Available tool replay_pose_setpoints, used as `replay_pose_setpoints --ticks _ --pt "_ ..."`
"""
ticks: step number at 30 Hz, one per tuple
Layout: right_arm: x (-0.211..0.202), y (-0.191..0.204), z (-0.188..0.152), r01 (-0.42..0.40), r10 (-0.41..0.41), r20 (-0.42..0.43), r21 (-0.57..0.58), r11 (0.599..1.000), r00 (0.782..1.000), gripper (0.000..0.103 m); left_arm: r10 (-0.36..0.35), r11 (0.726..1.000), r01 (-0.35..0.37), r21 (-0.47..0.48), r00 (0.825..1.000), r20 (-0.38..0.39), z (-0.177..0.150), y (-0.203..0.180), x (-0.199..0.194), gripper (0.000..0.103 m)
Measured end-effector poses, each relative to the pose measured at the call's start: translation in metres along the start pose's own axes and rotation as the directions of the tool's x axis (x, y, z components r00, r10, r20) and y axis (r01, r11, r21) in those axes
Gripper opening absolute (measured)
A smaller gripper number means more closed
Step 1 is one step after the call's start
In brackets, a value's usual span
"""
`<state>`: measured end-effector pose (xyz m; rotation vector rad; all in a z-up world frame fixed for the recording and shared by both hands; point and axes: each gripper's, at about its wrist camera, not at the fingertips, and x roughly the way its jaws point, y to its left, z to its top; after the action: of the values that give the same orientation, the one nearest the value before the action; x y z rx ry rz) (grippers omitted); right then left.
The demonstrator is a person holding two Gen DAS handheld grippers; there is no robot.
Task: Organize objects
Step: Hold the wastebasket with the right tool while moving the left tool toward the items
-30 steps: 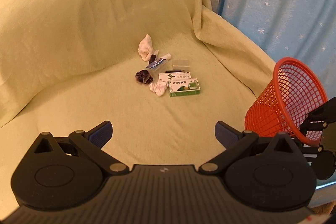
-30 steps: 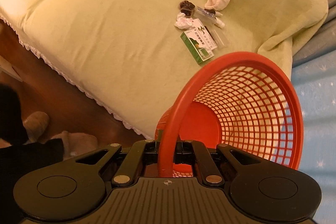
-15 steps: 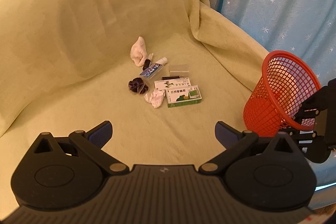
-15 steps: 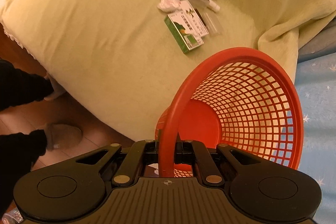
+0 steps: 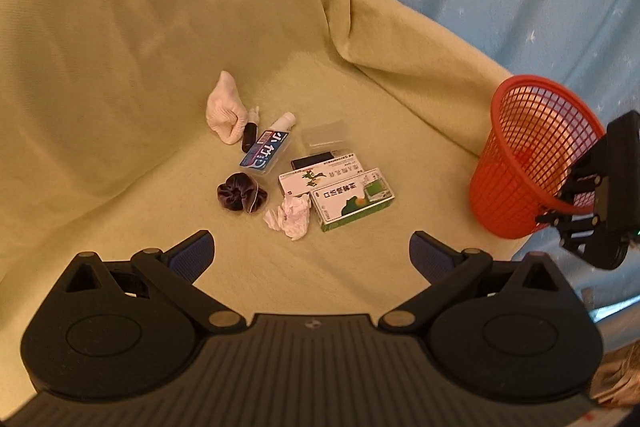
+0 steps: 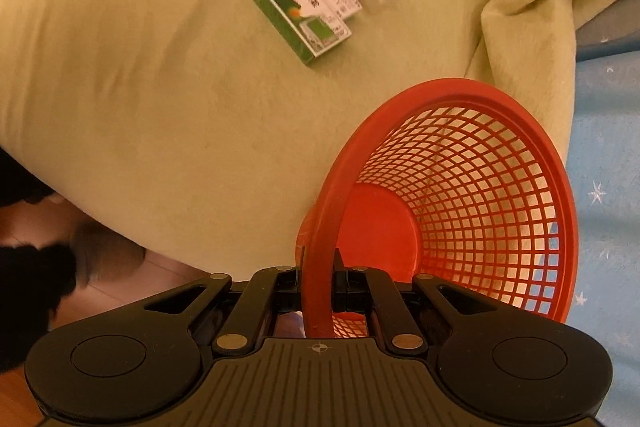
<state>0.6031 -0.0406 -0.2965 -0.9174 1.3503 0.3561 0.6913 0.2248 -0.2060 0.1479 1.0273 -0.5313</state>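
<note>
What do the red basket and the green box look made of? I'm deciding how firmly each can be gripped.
The red basket looks like moulded plastic: a smooth, slightly glossy rim and a thin open lattice wall. The right gripper is shut on its rim. The green box appears to be printed cardboard, with sharp folded edges and a faint sheen; likely crushable.
</note>
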Motion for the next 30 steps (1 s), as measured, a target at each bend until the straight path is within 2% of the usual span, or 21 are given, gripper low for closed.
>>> replay_pose_setpoints --ticks 8,22,27,30 --pt "0.023 -0.003 0.005 -0.03 0.027 -0.06 -0.042 0.999 0.998 0.002 -0.013 1.0 0.014 0.008 1.0 -0.013 0.009 0.011 0.033 0.102" --pt "0.034 -0.006 0.012 -0.037 0.031 -0.041 -0.152 0.988 0.999 0.002 0.016 0.998 -0.016 -0.067 1.0 0.001 0.025 -0.004 0.045 0.102" --pt "0.038 -0.001 0.014 -0.041 0.029 -0.063 -0.194 0.98 0.998 0.003 0.014 1.0 -0.014 -0.004 1.0 0.006 0.026 -0.013 0.064 0.102" --pt "0.038 -0.003 0.017 -0.037 0.024 -0.073 -0.174 0.984 0.997 0.003 -0.02 0.999 0.02 0.035 1.0 0.005 0.023 -0.013 0.079 0.102"
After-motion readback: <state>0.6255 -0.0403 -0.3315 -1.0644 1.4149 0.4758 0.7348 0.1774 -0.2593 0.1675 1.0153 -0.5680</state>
